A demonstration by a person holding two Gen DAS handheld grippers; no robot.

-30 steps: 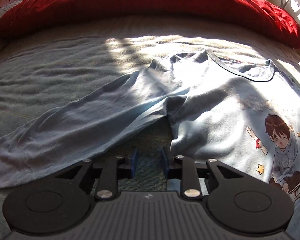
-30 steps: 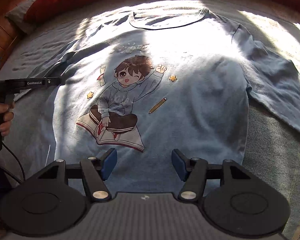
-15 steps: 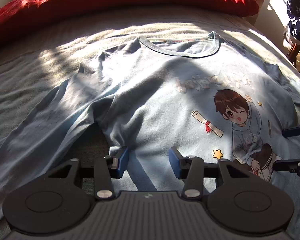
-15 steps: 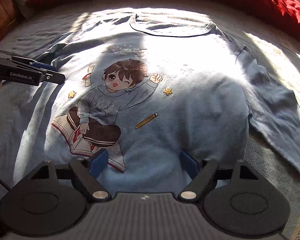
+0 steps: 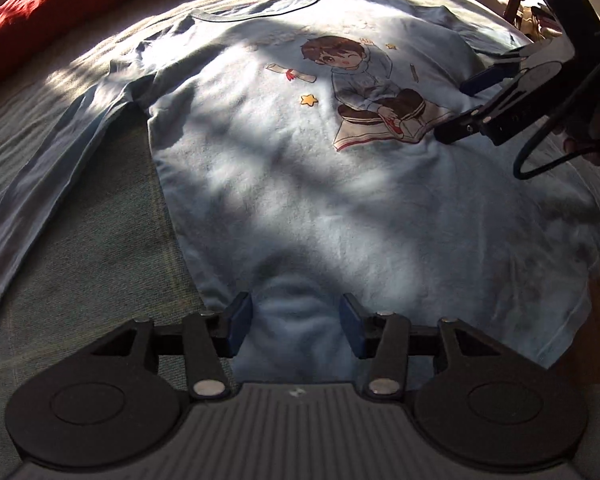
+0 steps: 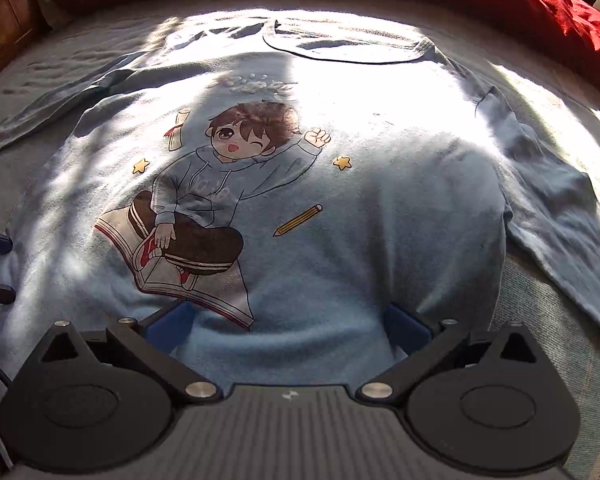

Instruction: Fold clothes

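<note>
Lying flat: the pale blue long-sleeved shirt (image 6: 380, 208) is spread front-up on the grey-green bed cover (image 5: 100, 264), its cartoon print (image 6: 204, 200) facing up and its neckline (image 6: 340, 46) toward the far end.
Left sleeve side: one sleeve (image 5: 48, 168) runs out long over the cover, apart from the body, with bare cover between them.
Left gripper: the left gripper (image 5: 292, 326) hangs low over the near left part of the hem, jaws about half apart and opening; shirt cloth lies between the blue pads (image 5: 238, 322), which do not press on it.
Middle: sun and shadow stripe the cloth, so small creases are hard to make out.
Right gripper: the right gripper (image 6: 288, 326) sits over the lower middle of the shirt, jaws spread very wide and opening, cloth between them but not pinched.
Right sleeve side: the other sleeve (image 6: 560, 216) lies crumpled beside the body.
Far edge: a red pillow (image 6: 520, 4) runs along the head of the bed, just past the neckline.
Open room: bare cover to the left of the shirt body.
Cut off: part of the hem beneath both grippers is hidden by their housings; a hand (image 5: 592, 124) and cable (image 5: 540, 148) show only partly at the right rim of the left view.
</note>
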